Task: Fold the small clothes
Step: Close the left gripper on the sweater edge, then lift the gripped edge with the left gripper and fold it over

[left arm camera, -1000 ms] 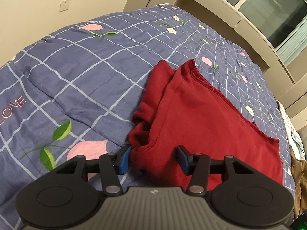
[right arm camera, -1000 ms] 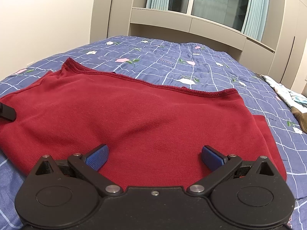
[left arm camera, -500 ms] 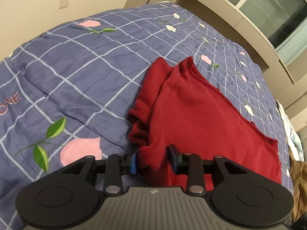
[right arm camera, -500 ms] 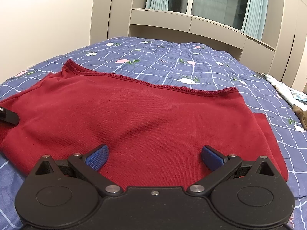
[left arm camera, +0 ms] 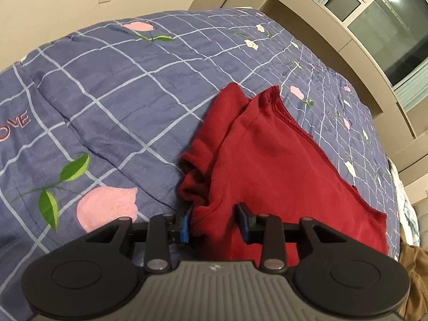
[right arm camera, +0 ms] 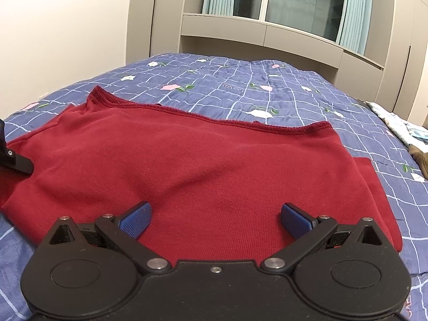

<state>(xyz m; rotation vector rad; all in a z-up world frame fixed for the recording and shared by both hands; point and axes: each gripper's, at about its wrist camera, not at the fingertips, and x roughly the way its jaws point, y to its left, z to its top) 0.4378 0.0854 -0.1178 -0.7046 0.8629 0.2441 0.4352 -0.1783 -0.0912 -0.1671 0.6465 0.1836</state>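
Observation:
A dark red garment (left arm camera: 281, 165) lies spread on the blue checked quilt (left arm camera: 120, 93). Its left end is bunched into folds. My left gripper (left arm camera: 215, 224) is at that bunched corner, its jaws closing, and a ridge of the red fabric is pinched between the blue pads. In the right wrist view the same garment (right arm camera: 200, 160) stretches across, its stitched edge at the far side. My right gripper (right arm camera: 214, 218) stands wide open just over the near edge, nothing between its fingers. A black part of the left gripper (right arm camera: 16, 160) shows at the garment's left end.
The quilt (right arm camera: 294, 99) runs on to a window wall with beige cabinets (right arm camera: 294, 34). At the bed's right side lie a light patterned cloth (right arm camera: 396, 123) and a brown garment (right arm camera: 420, 157). A wall (left arm camera: 67, 5) borders the bed's left side.
The left gripper's jaws have closed from wide apart onto the bunched corner of the red garment, gathering the fabric there. The right gripper has stayed open and still.

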